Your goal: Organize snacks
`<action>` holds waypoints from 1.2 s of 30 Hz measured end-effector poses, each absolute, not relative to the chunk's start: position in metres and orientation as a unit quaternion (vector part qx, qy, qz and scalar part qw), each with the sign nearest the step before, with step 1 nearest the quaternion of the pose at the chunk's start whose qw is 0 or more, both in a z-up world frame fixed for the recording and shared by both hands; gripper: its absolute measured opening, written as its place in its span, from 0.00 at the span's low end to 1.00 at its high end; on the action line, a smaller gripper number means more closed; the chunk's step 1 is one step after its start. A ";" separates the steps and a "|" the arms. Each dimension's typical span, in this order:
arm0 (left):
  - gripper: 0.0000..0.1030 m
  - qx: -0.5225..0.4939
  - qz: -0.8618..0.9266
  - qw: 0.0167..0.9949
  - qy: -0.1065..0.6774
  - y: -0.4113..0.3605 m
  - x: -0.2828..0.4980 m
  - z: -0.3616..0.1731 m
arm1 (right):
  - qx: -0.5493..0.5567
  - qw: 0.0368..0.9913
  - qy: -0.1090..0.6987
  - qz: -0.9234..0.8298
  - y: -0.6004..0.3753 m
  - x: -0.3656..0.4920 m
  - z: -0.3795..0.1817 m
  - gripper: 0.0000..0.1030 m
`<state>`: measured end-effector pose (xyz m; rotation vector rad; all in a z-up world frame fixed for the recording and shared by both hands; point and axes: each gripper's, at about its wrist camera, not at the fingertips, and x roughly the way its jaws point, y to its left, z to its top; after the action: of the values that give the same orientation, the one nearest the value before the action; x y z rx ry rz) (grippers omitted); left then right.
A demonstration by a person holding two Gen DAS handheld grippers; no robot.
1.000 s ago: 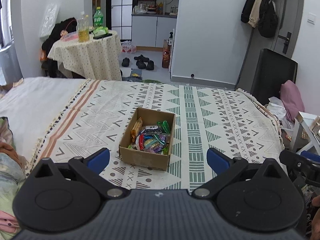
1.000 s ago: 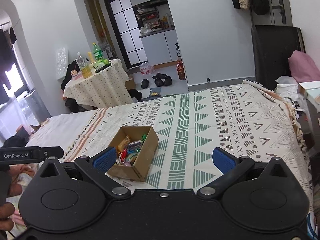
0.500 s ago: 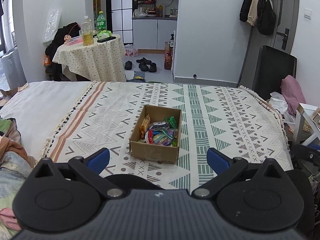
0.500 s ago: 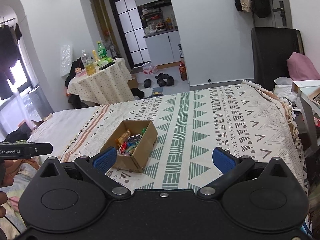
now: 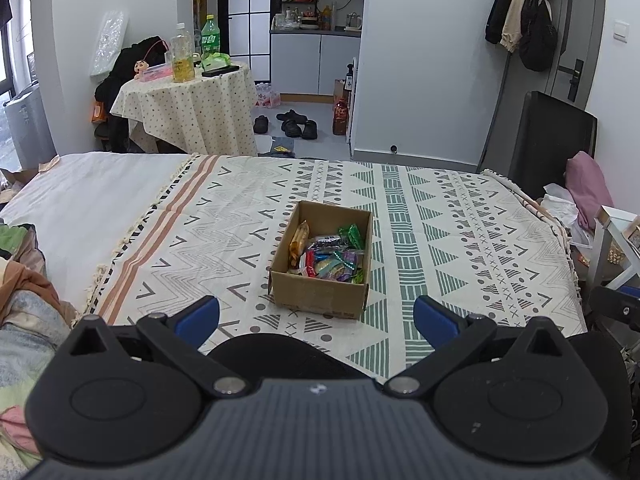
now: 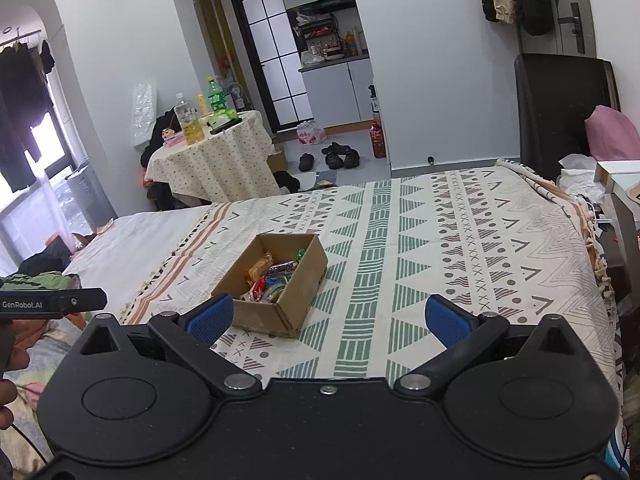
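The snacks are seen packed in the cardboard box on the bed. Both grippers, left gripper and right gripper, have been drawn back, fingers spread wide and empty. The task is judged finished.

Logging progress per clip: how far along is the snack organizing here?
Done: the snacks sit piled in the cardboard box on the patterned bedspread; none shows loose on it. In hand: nothing; the left gripper and right gripper are open and empty, short of the box. Left: apparently none.
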<state>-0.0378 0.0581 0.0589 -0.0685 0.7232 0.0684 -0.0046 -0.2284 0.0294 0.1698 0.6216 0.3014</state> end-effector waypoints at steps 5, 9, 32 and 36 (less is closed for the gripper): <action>1.00 -0.032 0.028 0.935 0.353 0.059 -0.036 0.060 | 0.081 0.938 0.304 0.148 -0.224 -0.005 0.030 1.00; 1.00 -0.032 0.025 0.936 0.350 0.060 -0.035 0.061 | 0.082 0.938 0.305 0.145 -0.224 -0.004 0.029 1.00; 1.00 -0.033 0.015 0.936 0.350 0.056 -0.033 0.063 | 0.075 0.939 0.305 0.141 -0.222 -0.005 0.035 1.00; 1.00 -0.030 0.013 0.936 0.351 0.052 -0.032 0.065 | 0.072 0.939 0.304 0.141 -0.221 -0.004 0.035 1.00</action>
<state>-0.0324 0.0523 0.0652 -0.0609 0.7164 0.0259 -0.0045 -0.2215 0.0353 0.1470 0.6211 0.2877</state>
